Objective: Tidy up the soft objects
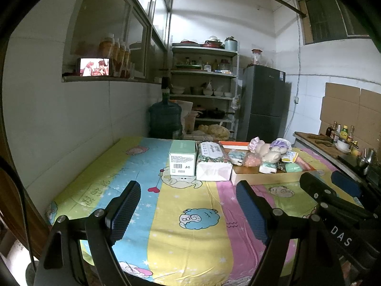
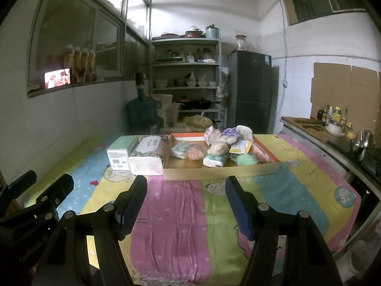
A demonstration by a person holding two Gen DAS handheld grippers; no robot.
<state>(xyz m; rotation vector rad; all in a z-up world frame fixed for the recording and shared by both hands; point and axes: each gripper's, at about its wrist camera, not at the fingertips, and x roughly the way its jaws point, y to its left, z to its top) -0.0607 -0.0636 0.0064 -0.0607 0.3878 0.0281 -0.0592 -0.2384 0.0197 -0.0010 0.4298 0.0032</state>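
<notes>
A shallow cardboard tray [image 2: 214,172] with an orange inner rim stands on the far half of the table and holds several soft things: a beige plush toy [image 2: 219,146], an orange sponge [image 2: 196,153], a green sponge [image 2: 246,159], small tissue packs [image 2: 214,161]. The tray shows in the left wrist view [image 1: 266,177] too. Left of it lie a floral tissue pack [image 2: 148,157] and a mint green box [image 2: 119,155]. My left gripper [image 1: 188,202] and right gripper [image 2: 185,196] are open and empty above the near tablecloth, well short of the tray.
The table carries a striped cartoon cloth [image 2: 178,226]. A white wall runs along the left side. A counter [image 2: 333,140] with bottles, a bowl and pots stands to the right. A water jug [image 2: 142,112], shelves and a fridge [image 2: 250,90] are behind.
</notes>
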